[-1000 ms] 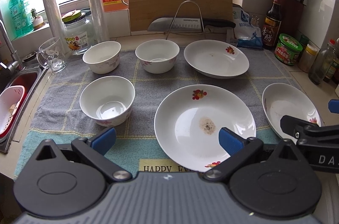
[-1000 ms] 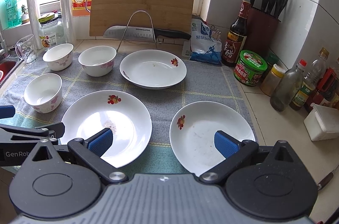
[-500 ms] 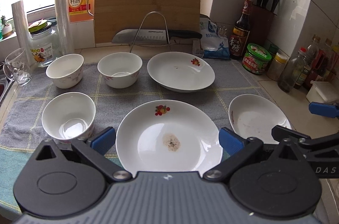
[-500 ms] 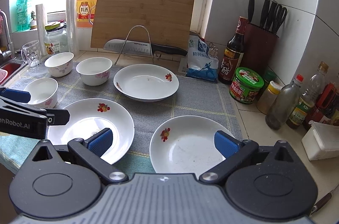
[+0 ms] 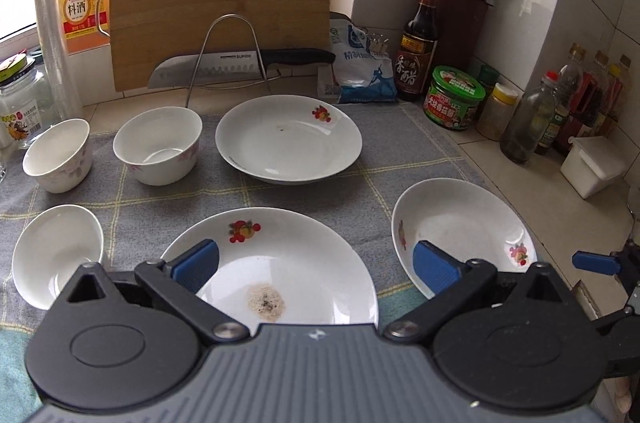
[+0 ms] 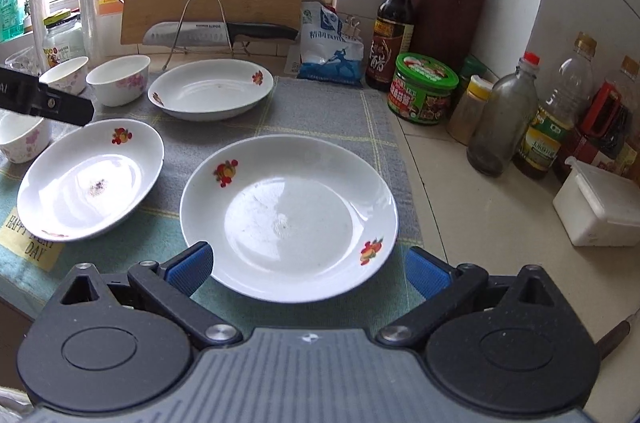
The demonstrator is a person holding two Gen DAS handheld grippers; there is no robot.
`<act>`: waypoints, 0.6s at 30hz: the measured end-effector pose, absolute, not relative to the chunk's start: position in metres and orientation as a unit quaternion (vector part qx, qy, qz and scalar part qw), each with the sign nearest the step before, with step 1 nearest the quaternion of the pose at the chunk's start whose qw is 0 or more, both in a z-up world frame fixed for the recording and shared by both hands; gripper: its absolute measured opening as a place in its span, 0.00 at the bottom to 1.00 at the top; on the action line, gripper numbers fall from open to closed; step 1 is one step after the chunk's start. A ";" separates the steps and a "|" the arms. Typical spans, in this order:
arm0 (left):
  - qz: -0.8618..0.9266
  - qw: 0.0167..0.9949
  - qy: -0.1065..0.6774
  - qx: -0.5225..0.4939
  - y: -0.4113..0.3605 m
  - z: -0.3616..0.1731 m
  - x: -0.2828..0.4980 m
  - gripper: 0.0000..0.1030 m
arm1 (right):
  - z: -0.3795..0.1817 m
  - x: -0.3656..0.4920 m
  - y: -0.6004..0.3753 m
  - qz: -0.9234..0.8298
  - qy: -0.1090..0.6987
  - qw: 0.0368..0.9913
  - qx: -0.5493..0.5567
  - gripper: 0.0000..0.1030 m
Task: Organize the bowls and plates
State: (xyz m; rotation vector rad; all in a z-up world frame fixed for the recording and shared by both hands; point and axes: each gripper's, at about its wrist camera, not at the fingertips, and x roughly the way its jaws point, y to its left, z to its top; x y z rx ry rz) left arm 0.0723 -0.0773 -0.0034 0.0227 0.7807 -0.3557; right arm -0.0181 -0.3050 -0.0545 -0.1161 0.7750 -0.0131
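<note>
Three white plates with fruit prints lie on a grey checked cloth point(image 5: 400, 151): a far plate point(image 5: 288, 137), a near plate with a food stain point(image 5: 276, 263), and a right plate point(image 6: 288, 215). Three white bowls stand at the left: two at the back point(image 5: 158, 143) point(image 5: 56, 153) and one nearer point(image 5: 54, 255). My left gripper point(image 5: 316, 269) hovers open over the stained plate's near edge. My right gripper point(image 6: 306, 269) is open just in front of the right plate, nothing between its blue pads point(image 6: 188, 267).
A wire rack point(image 5: 228, 55) holds a cutting board point(image 5: 220, 3) and a knife point(image 5: 240, 61) at the back. Sauce bottles, a green jar point(image 6: 426, 87), a knife block point(image 6: 448, 15) and a white box point(image 6: 600, 211) crowd the right counter. A glass jar point(image 5: 20, 103) stands far left.
Both grippers swung to the right and came lower. The right plate now sits centred before the right gripper; the sink side has slid out of view. Nothing was grasped.
</note>
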 end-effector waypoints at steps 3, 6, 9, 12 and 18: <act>-0.178 0.907 0.380 0.020 -0.094 -0.008 0.082 0.99 | -0.075 -0.016 -0.315 0.004 0.396 0.917 -0.054 1.00; -0.177 0.907 0.381 0.027 -0.108 -0.012 0.091 0.99 | -0.090 -0.011 -0.324 0.034 0.406 0.912 -0.044 1.00; -0.177 0.905 0.385 0.039 -0.123 -0.014 0.101 0.99 | -0.102 -0.005 -0.329 0.059 0.409 0.909 -0.052 1.00; -0.177 0.899 0.397 0.054 -0.137 -0.014 0.110 0.99 | -0.111 0.003 -0.332 0.086 0.408 0.908 -0.052 1.00; -0.188 0.897 0.391 0.084 -0.158 -0.014 0.119 0.99 | -0.116 0.011 -0.336 0.125 0.395 0.907 -0.069 1.00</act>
